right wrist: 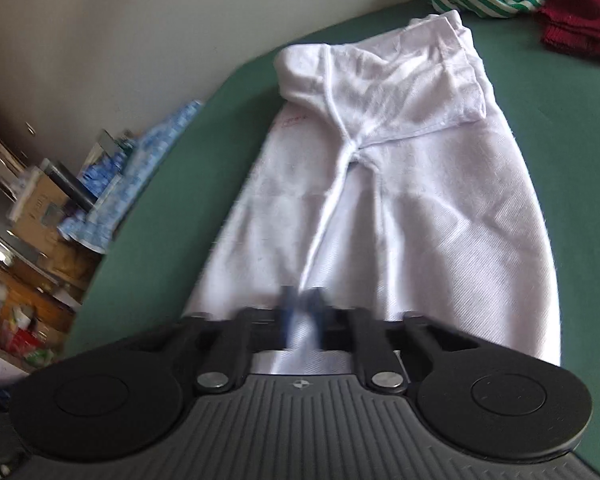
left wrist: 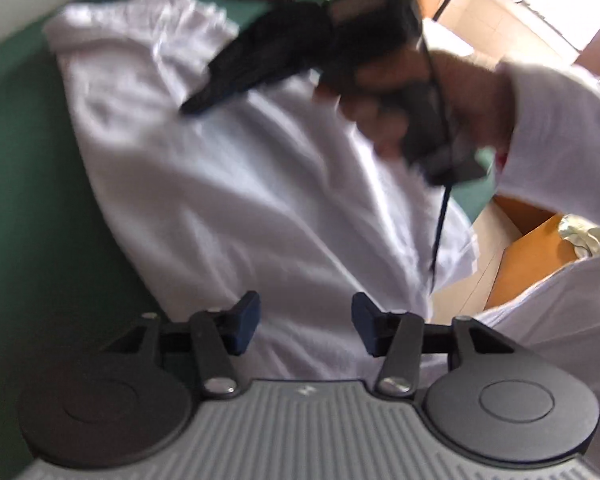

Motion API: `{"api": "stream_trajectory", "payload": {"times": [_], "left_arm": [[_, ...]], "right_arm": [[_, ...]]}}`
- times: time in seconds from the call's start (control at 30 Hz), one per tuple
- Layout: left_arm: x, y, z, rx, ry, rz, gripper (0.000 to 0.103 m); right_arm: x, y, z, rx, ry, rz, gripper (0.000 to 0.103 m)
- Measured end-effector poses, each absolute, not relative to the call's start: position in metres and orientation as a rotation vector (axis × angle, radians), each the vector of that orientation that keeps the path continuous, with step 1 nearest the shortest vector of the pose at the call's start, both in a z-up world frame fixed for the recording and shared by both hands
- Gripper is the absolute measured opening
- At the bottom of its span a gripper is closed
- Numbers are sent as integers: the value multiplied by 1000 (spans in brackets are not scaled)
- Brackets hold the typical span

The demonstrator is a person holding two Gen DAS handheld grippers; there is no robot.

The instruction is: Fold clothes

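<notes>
— Whereabouts? White cotton trousers spread flat on the green bench, waistband far ahead of the right claw.
— Grips? Right claw nearly closed, seemingly pinching white cloth; left claw wide apart, empty.
— Progress? Legs side by side, no crosswise fold visible; striped and red clothes beyond, unfolded.

No legible text anywhere; faint red marking on the white trousers unreadable.
</notes>
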State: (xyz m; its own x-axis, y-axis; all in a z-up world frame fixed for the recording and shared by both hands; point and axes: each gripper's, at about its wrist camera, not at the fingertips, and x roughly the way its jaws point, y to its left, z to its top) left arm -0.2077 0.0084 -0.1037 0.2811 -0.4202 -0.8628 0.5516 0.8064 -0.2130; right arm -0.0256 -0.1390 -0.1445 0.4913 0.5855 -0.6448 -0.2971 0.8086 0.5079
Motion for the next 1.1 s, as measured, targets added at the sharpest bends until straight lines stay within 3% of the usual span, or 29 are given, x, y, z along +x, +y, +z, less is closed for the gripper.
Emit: {"api": "stream_trajectory", "payload": {"times": [0.1,0.2,0.23,0.3,0.4,0.5,0.57,0.97,1.03,1.1], "left_arm": [[-214,9,-99,134,1123,-627,54],[-207,1,-89,113,1086,-635,56],[-201,-6,-87,115,1070,-637,59],[-191,-18,-90,118,1064,-643,60],[-179,-33,-103,121,1095,-651,54],[-182,-41,-107,117,1083,-661,45],[-183,-44,-110,79,1096,-670,41],[-194,-38,-101,98,1089,-768,53],[-195,-40,-106,138,1095,-809,51],[-198,-46,-108,163,1089,-858,51]], "right_arm": [[-10,-149,-142,351,905,539,0],[16,-153,-145,454,919,529,23],[26,-151,-147,475,922,520,25],[45,-141,-150,459,920,502,24],[67,-137,-152,448,910,488,5],[80,-140,-150,432,890,495,5],[83,-143,-151,452,892,503,5],[-27,-182,-141,299,990,657,24],[-45,-175,-145,269,961,657,17],[-58,-177,-143,293,959,630,0]]}}
